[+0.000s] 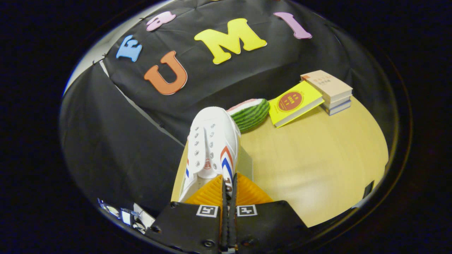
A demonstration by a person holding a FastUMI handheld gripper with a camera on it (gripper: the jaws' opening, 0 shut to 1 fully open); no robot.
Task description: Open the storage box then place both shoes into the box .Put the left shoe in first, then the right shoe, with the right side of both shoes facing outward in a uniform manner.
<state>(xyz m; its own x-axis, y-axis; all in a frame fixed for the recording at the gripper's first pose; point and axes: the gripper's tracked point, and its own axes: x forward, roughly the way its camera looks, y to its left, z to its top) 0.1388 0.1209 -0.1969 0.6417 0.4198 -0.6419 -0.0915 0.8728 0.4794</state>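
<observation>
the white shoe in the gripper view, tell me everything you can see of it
The white shoe looks like a canvas sneaker with two rows of metal eyelets, no laces visible, a small round red mark on the tongue, and red and blue stripes on its side. It is held up above the wooden table, toe pointing away toward the watermelon slice. The hand-held gripper is shut on its striped side wall near the heel opening, both fingers pressed close together. A pale clear panel shows just behind it.

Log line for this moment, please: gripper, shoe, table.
gripper: shut on white shoe, lifted toe-forward | table: watermelon slice, yellow book, book stack beyond
</observation>
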